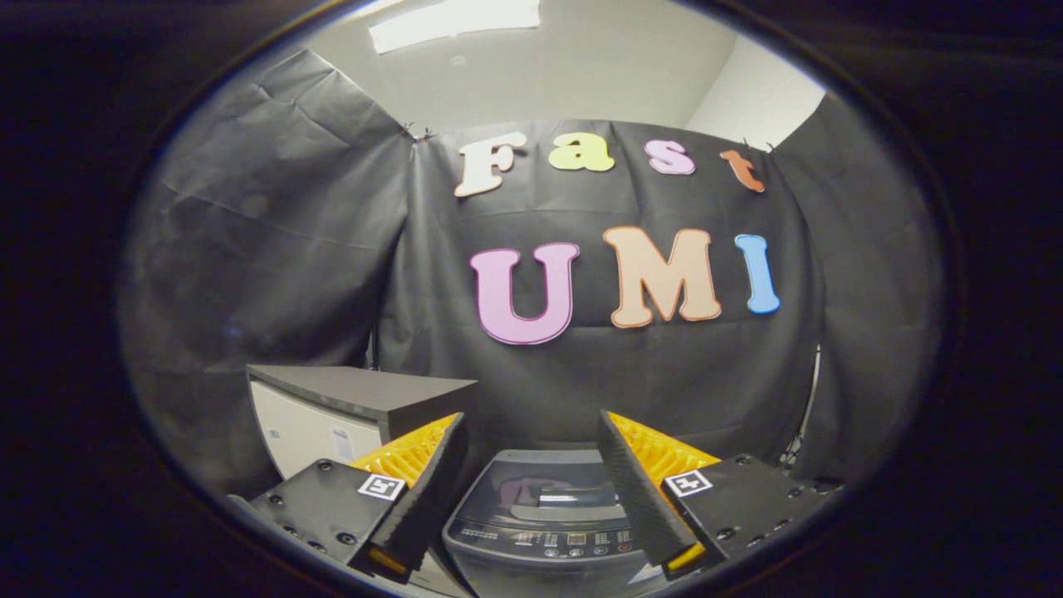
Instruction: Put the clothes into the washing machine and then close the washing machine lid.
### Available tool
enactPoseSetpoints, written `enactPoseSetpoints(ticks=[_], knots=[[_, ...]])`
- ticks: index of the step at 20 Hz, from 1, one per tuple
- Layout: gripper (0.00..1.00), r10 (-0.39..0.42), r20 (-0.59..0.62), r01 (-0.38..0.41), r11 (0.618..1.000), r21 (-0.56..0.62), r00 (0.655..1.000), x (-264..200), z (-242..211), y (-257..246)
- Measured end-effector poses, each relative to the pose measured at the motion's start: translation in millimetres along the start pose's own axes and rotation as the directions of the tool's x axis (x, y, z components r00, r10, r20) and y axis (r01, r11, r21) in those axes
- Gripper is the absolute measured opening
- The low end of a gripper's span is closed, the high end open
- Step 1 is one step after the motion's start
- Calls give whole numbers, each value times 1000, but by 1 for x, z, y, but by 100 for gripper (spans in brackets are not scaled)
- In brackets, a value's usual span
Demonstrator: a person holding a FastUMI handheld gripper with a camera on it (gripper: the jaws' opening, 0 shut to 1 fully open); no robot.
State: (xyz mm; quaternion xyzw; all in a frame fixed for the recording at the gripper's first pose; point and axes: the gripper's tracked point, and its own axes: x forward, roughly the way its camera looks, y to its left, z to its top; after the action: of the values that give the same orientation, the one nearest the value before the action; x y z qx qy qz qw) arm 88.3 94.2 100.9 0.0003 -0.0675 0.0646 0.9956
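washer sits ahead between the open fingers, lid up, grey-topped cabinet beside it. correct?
Not quite: the lid is down, not up. The gripper view shows it lying flat over the top of the washing machine, behind the control panel. The rest holds: the hand-held gripper is open with nothing between its fingers, the washer is ahead between them, and the grey-topped cabinet stands beside it.

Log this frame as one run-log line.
tool: open, empty | washing machine: between and just ahead of fingers, lid down | cabinet: beside machine, beyond one finger | clothes: unloaded
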Motion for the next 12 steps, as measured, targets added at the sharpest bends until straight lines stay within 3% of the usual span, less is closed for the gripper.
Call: enactPoseSetpoints(ticks=[12], knots=[[97,-38,19,36,992,119,999,5,2,-16]])
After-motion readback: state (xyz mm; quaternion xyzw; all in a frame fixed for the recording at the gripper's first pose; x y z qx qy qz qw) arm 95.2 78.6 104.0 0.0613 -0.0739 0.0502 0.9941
